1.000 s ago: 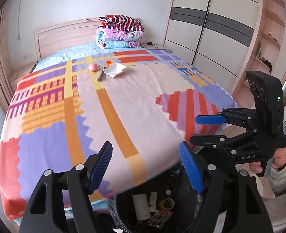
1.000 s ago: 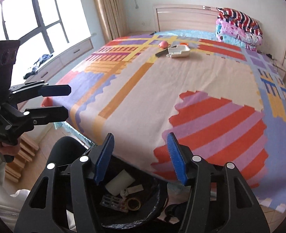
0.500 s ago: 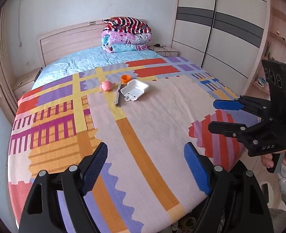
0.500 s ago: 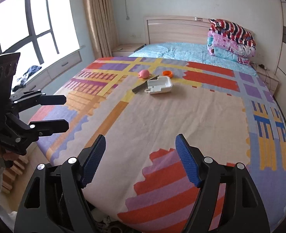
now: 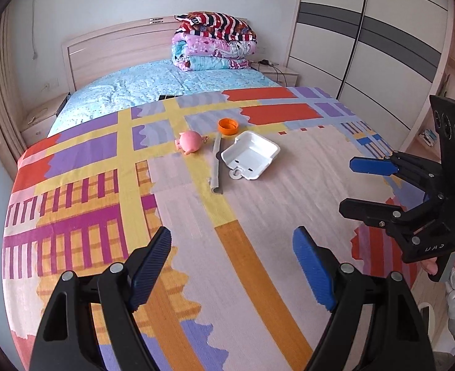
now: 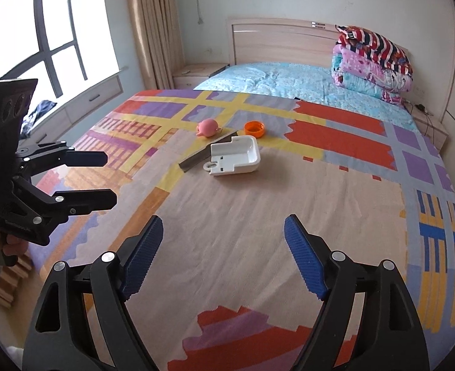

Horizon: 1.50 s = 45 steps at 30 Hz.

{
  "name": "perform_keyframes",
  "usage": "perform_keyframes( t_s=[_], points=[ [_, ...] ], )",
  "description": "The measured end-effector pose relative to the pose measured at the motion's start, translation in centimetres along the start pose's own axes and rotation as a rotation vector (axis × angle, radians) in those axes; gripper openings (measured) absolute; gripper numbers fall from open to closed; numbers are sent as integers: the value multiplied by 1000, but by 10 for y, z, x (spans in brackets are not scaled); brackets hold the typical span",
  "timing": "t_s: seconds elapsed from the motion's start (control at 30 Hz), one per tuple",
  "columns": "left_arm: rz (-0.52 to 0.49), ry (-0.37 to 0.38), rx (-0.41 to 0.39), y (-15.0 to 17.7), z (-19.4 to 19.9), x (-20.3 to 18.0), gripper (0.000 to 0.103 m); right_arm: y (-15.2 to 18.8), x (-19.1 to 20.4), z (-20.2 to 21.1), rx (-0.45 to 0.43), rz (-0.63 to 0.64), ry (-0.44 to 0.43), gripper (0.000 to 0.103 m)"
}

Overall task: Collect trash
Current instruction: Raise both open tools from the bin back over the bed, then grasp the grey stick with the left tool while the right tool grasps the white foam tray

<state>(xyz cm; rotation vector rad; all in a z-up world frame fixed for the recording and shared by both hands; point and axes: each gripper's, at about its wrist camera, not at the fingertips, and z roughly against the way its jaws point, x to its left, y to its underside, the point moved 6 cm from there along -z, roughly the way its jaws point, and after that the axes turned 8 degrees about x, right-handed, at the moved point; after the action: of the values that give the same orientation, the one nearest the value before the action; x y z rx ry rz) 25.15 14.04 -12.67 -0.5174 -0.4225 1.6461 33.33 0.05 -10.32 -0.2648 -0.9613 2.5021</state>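
On the patterned bedspread [image 5: 196, 216] lie a white foam tray [image 5: 250, 155], a grey flat strip [image 5: 216, 167], an orange cap [image 5: 228, 126] and a pink pig toy [image 5: 189, 142], all together past the bed's middle. They also show in the right wrist view: tray [image 6: 235, 154], strip [image 6: 207, 152], cap [image 6: 254, 128], pig [image 6: 208, 127]. My left gripper [image 5: 232, 267] is open and empty over the bed's near part. My right gripper [image 6: 219, 258] is open and empty, to the right of the left one [image 5: 355, 187]. The left gripper shows at the left of the right wrist view [image 6: 108, 177].
Folded quilts [image 5: 215, 41] are stacked at the headboard [image 5: 116, 46]. A wardrobe [image 5: 366, 31] stands right of the bed, a window [image 6: 35, 40] and curtain [image 6: 153, 24] left. Nightstands [image 6: 196, 74] flank the headboard.
Both grippers have risen from over the black trash bin at the bed's foot and moved forward over the bed. The bin has dropped out of view. The trash items look nearer.
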Motion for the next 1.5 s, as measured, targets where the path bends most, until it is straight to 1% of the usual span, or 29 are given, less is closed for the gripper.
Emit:
perform_keyframes(
  t_s=[0.2,0.33,0.43,0.5,0.57,0.6,0.73,0.8,0.93,0.97,1.0,1.03,1.07,1.13,1.33,1.5],
  points=[
    [0,-12,30,-19,-26,12,78,-15,-8,-27,28,-1,4,81],
    [14,-14,54,-27,-45,20,77,-23,-7,-40,39,16,-4,81],
    [13,-8,67,-32,-56,22,71,-28,-5,-49,46,30,-6,81],
    [15,0,78,-35,-63,24,64,-33,-3,-53,49,48,0,81],
    [13,0,90,-38,-69,26,54,-38,-3,-57,52,64,16,80],
    [11,1,92,-39,-72,26,51,-40,-3,-59,56,69,21,80],
    [7,23,85,-47,-77,28,46,-48,-9,-67,66,67,30,80],
    [4,19,86,-50,-78,28,37,-49,-11,-70,72,65,27,80],
    [-9,14,86,-52,-80,26,25,-48,-6,-74,79,91,48,80],
    [-15,12,86,-52,-81,26,19,-48,-5,-73,76,96,58,79],
    [-17,12,88,-52,-81,26,15,-48,-5,-74,80,101,65,75],
    [-14,15,88,-52,-81,26,11,-48,-4,-75,89,103,64,62],
    [-11,13,88,-52,-81,26,11,-48,-5,-75,87,102,77,58],
    [-12,1,86,-52,-81,26,11,-47,-6,-76,86,100,74,57],
    [-21,-24,68,-46,-68,22,11,-42,-9,-65,65,68,62,56],
    [-15,-25,43,-40,-51,17,11,-33,-7,-53,51,60,61,56]
  ],
)
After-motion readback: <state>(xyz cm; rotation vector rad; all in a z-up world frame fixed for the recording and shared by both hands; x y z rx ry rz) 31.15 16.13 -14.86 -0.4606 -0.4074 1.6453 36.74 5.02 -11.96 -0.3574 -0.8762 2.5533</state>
